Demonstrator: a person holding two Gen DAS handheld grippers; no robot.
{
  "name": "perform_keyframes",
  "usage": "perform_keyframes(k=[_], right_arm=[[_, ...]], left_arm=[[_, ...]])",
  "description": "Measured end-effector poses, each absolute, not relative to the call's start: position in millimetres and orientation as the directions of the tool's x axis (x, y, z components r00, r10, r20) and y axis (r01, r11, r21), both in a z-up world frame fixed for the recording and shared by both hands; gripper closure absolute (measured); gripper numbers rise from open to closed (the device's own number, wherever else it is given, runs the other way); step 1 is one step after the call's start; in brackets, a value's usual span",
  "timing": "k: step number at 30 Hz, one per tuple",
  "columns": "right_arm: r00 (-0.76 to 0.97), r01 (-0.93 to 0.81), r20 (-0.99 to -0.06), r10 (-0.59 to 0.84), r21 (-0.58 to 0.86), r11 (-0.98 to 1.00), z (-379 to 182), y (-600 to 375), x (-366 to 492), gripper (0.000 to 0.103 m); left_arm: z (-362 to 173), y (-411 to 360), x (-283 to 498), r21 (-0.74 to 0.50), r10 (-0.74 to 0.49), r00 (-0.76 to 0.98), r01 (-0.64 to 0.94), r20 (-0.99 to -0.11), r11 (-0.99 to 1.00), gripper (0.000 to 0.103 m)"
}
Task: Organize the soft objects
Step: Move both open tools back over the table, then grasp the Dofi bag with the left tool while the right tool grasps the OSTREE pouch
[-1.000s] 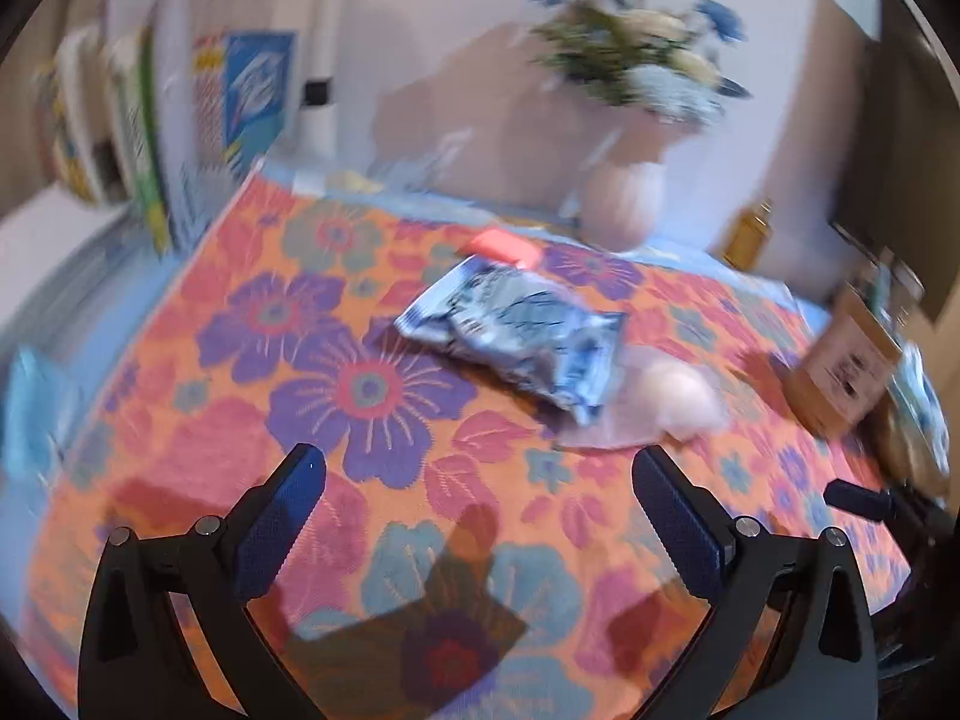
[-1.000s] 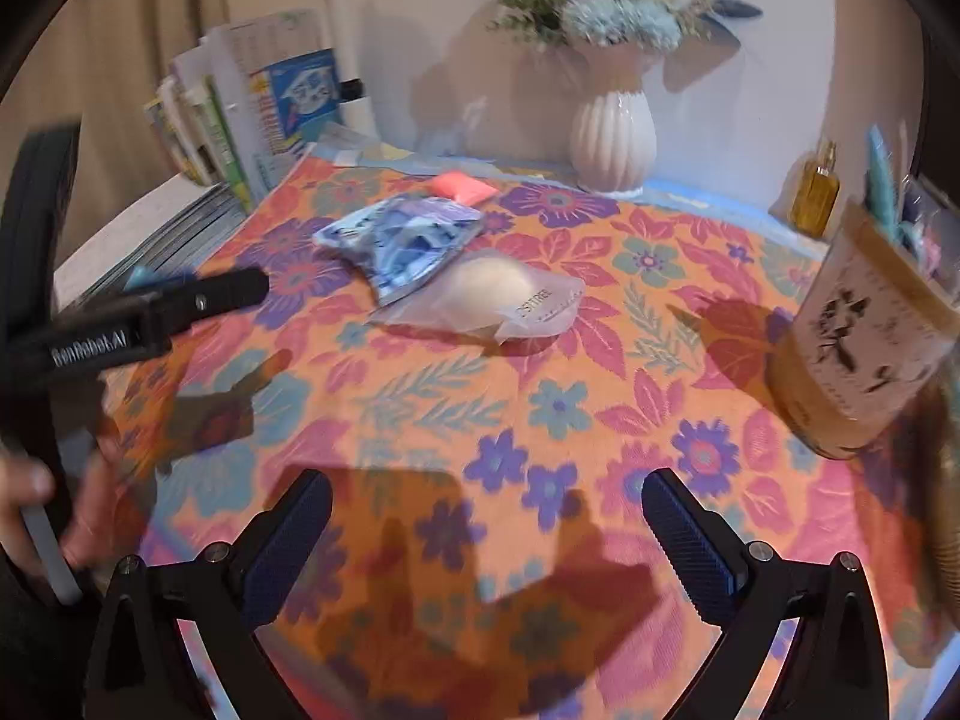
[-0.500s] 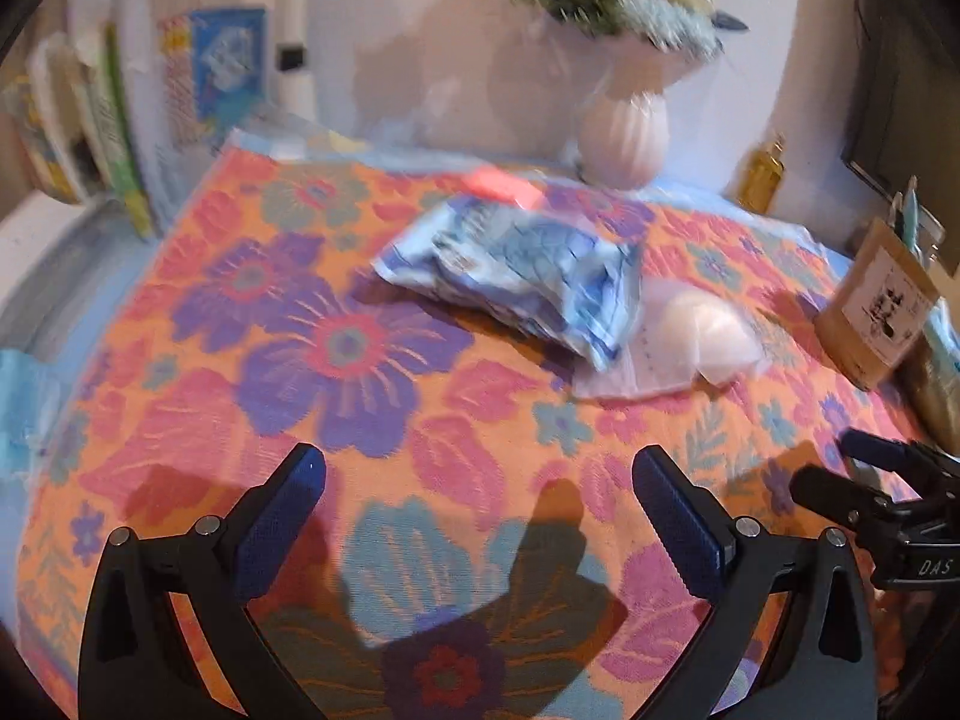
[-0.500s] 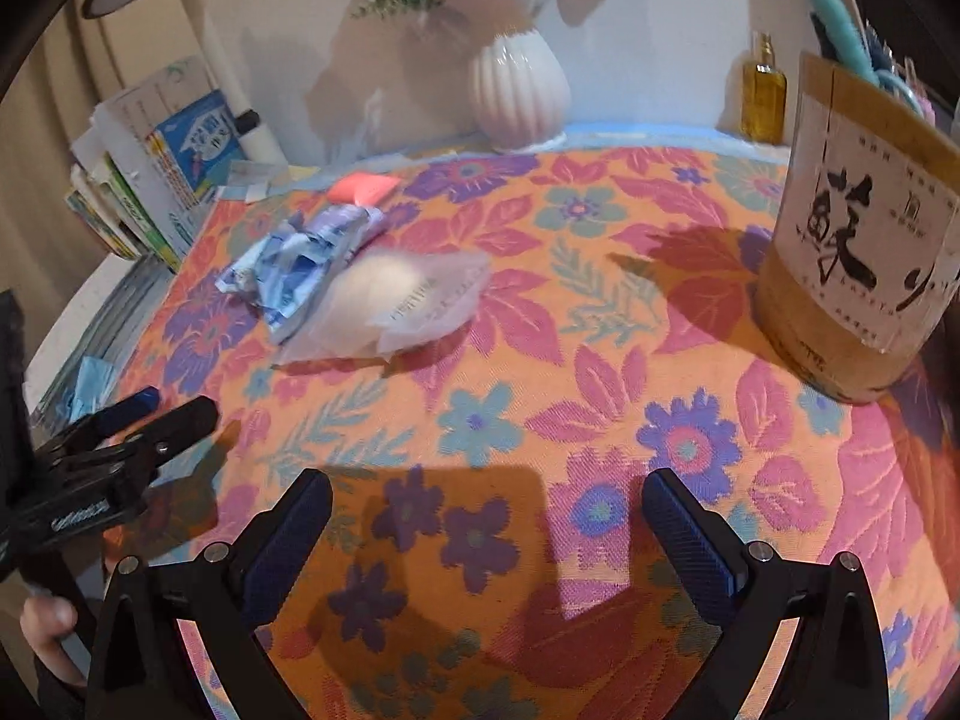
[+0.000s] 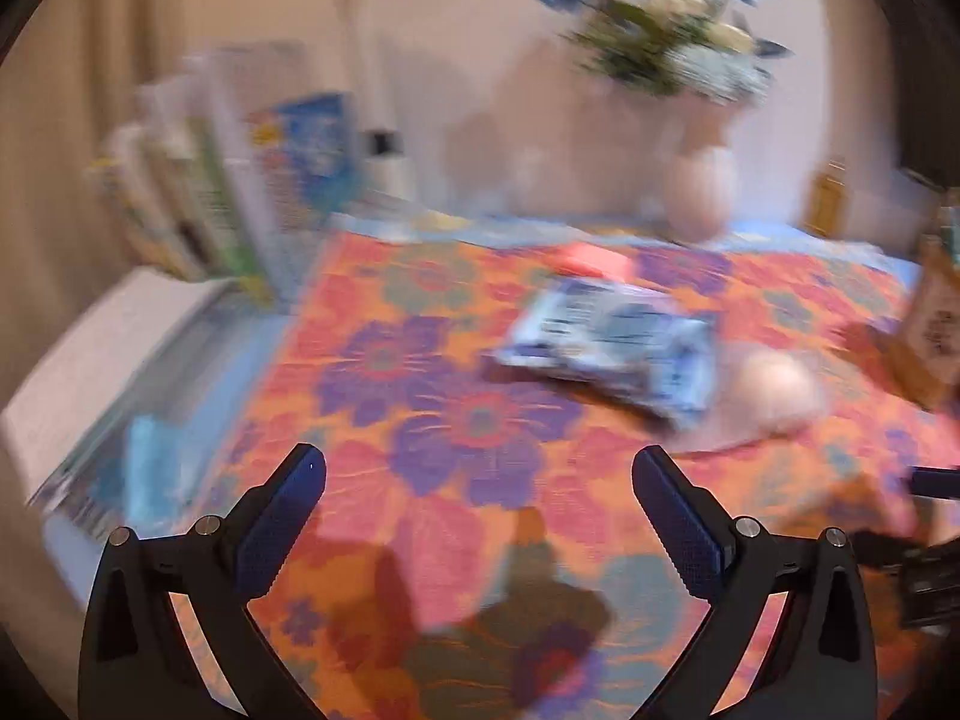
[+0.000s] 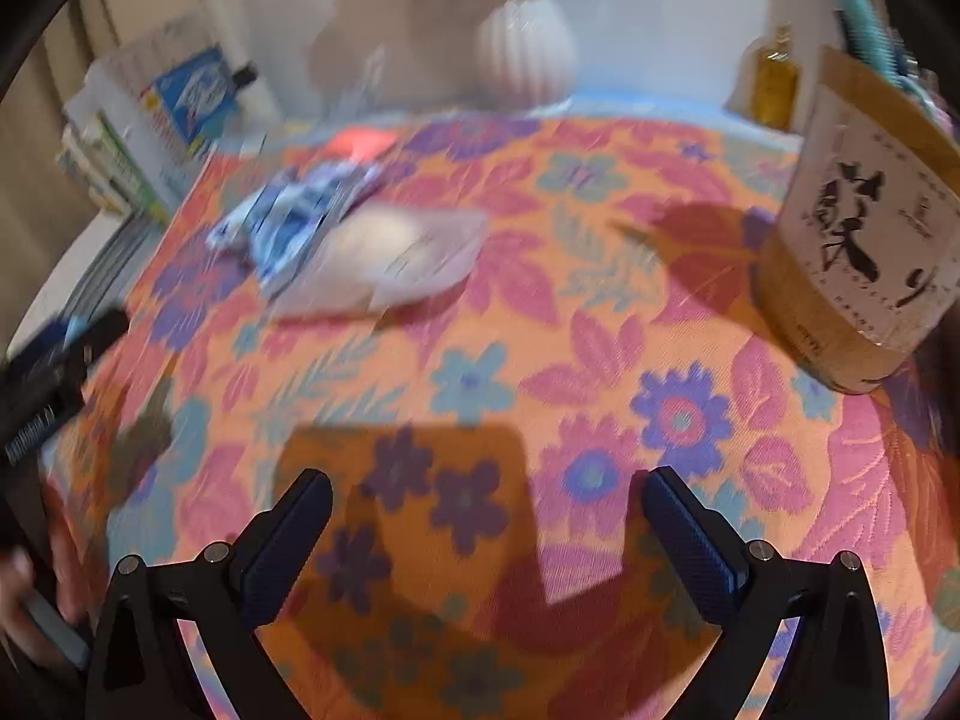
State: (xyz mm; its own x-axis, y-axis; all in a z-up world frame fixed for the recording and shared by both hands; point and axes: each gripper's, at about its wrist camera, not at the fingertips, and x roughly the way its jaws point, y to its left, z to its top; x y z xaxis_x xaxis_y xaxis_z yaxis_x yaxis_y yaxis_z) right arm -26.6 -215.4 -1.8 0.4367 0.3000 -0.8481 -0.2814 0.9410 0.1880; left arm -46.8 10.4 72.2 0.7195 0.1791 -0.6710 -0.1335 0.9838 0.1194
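Ahead of both spread grippers, packets (image 5: 612,342).

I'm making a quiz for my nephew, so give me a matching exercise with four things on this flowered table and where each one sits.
Things:
1. blue patterned packet
2. clear bag with a pale round thing
3. white ribbed vase
4. brown paper-wrapped container

Places:
A. far edge, by the wall
B. right side, holding pens
C. partly lying over the clear bag
D. mid-table, right of the packet

Pairs: 1-C, 2-D, 3-A, 4-B

Left claw (image 5: 479,483) swung leftward, blue packet (image 5: 612,348) now right of centre, both views newly motion-blurred
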Motion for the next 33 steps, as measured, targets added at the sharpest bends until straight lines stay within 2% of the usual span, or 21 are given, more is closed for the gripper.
perform_keyframes(k=[4, 6, 9, 11, 13, 15, 18, 25, 28, 29, 31, 32, 33], right_arm=[[0.485, -0.261, -0.792, 0.37, 0.273, 0.926, 25, -222, -9, 0.0], [0.513, -0.288, -0.774, 0.37, 0.251, 0.924, 33, -216, 4, 0.0], [0.521, -0.39, -0.744, 0.417, 0.227, 0.892, 37, -201, 17, 0.0], [0.579, -0.459, -0.688, 0.436, 0.167, 0.873, 43, -194, 18, 0.0], [0.608, -0.529, -0.658, 0.445, 0.083, 0.845, 46, -185, 21, 0.0], [0.599, -0.595, -0.67, 0.438, -0.007, 0.804, 41, -170, 30, 0.0], [0.551, -0.668, -0.687, 0.474, -0.023, 0.744, 27, -157, 43, 0.0], [0.454, -0.73, -0.68, 0.575, 0.087, 0.678, 10, -161, 53, 0.0], [0.406, -0.739, -0.722, 0.561, 0.102, 0.666, 3, -158, 54, 0.0], [0.388, -0.744, -0.736, 0.554, 0.103, 0.66, 0, -155, 55, 0.0], [0.374, -0.761, -0.741, 0.558, 0.098, 0.641, -1, -151, 54, 0.0], [0.364, -0.769, -0.742, 0.563, 0.102, 0.631, -1, -151, 54, 0.0], [0.346, -0.775, -0.75, 0.564, 0.11, 0.623, -3, -150, 55, 0.0]], left_arm=[[93, -11, -21, 0.178, 0.218, 0.745, -0.134, -0.63, 0.975, 0.001], [92, -11, 4, 0.038, 0.078, 0.729, -0.072, -0.68, 0.997, 0.001], [72, 7, 43, -0.218, -0.104, 0.648, -0.098, -0.754, 0.971, 0.001], [52, 21, 59, -0.289, -0.107, 0.599, -0.217, -0.794, 0.932, 0.001], [39, 31, 62, -0.388, -0.16, 0.613, -0.258, -0.773, 0.885, 0.001], [29, 34, 61, -0.483, -0.228, 0.627, -0.272, -0.745, 0.832, 0.001], [16, 32, 71, -0.572, -0.316, 0.619, -0.27, -0.719, 0.775, 0.001], [20, 19, 73, -0.466, -0.214, 0.649, -0.244, -0.73, 0.85, 0.001], [17, 12, 75, -0.413, -0.174, 0.658, -0.227, -0.733, 0.882, 0.003], [17, 13, 75, -0.396, -0.16, 0.658, -0.227, -0.736, 0.89, 0.005], [18, 13, 73, -0.365, -0.126, 0.661, -0.238, -0.74, 0.9, 0.019], [18, 15, 71, -0.373, -0.13, 0.666, -0.237, -0.735, 0.897, 0.022], [18, 19, 69, -0.39, -0.14, 0.672, -0.237, -0.727, 0.89, 0.031]])
